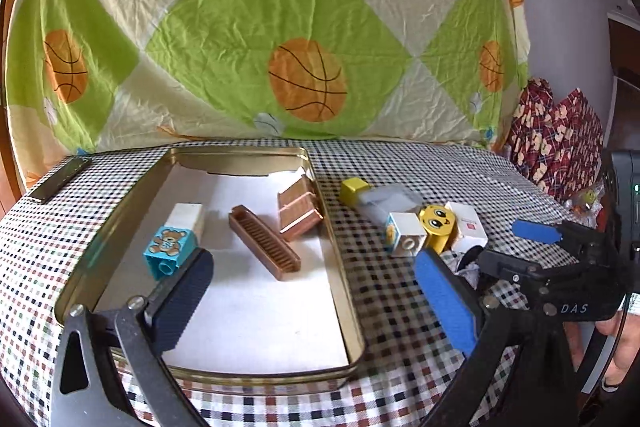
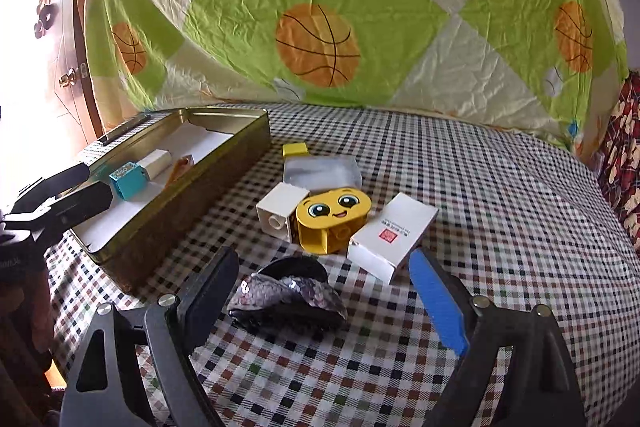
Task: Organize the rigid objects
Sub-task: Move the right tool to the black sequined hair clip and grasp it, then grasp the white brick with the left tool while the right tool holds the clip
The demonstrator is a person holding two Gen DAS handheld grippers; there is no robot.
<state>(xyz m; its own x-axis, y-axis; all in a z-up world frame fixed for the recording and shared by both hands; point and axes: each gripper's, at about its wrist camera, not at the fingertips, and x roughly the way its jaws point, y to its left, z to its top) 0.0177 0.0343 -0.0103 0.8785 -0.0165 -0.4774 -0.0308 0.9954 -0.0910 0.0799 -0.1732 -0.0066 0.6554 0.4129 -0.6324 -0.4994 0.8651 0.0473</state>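
Jaws of both grippers stand apart, empty: the right gripper (image 2: pixel 324 307) straddles a sequined hair clip (image 2: pixel 286 297) lying outside the tin (image 1: pixel 348 291), seemingly to collect it. Beyond the clip, the yellow face block (image 2: pixel 330 219) and white box (image 2: pixel 394 233) wait outside the tin; the left gripper (image 1: pixel 316 301) hovers over the tin beside the blue bear block (image 1: pixel 168 247) already inside.

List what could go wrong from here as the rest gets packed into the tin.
1. The right gripper, open around the sequined hair clip, may slip on its soft, uneven bow.
2. The yellow face block touches the white block and white card box; lifting one may knock the others.
3. The open left gripper straddles the tin's right wall and could bump it.
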